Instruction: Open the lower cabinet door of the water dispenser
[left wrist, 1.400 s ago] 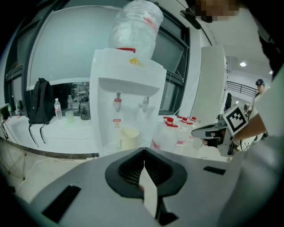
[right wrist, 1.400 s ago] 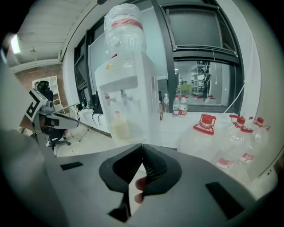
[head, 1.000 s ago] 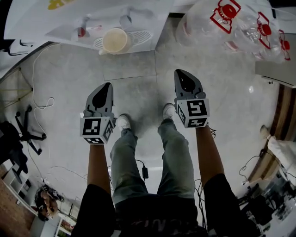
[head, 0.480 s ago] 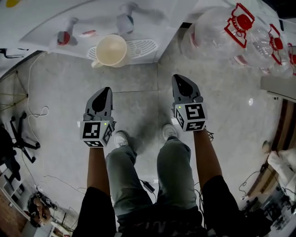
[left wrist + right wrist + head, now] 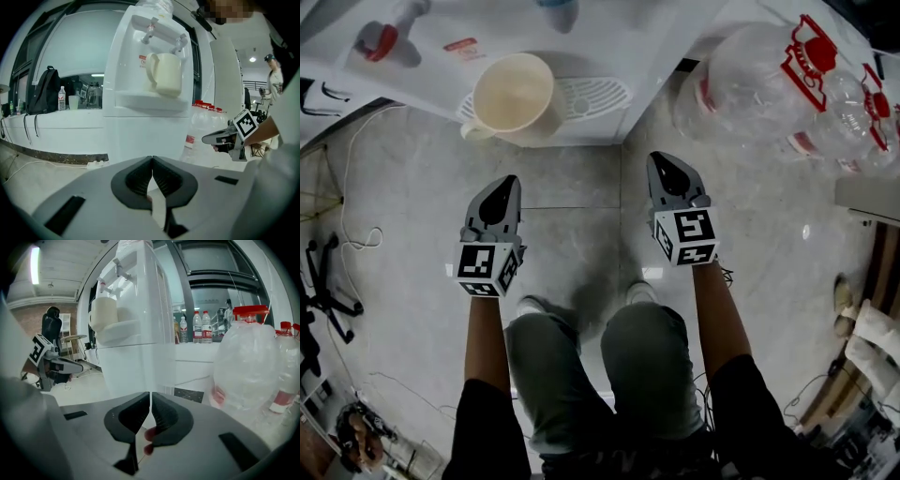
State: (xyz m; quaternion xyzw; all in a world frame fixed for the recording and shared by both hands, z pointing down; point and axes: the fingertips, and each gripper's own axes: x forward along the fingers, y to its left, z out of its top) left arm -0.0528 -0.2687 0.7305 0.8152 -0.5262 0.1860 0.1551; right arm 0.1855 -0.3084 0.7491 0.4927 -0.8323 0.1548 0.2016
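The white water dispenser [image 5: 581, 37] stands straight ahead, a cream mug [image 5: 514, 94] on its drip tray [image 5: 592, 97]. Its lower cabinet door is the plain white front panel below the tray [image 5: 140, 136], seen from its right side in the right gripper view [image 5: 124, 364]; it looks closed. My left gripper [image 5: 508, 180] and right gripper [image 5: 661, 157] hang side by side over the floor, short of the dispenser and touching nothing. The left gripper's jaws [image 5: 152, 158] meet at the tips and are empty. The right gripper's jaws [image 5: 150, 393] are shut with only a hairline slit, nothing between them.
Big clear water bottles with red caps [image 5: 759, 80] stand on the floor right of the dispenser, close to the right gripper [image 5: 248, 366]. Cables [image 5: 356, 234] and an office chair base [image 5: 319, 291] lie at the left. My knees [image 5: 642, 347] are bent below the grippers.
Both grippers have sunk together, still side by side and shut. The dispenser's tray and mug now look larger and nearer, and the legs have folded into a crouch.
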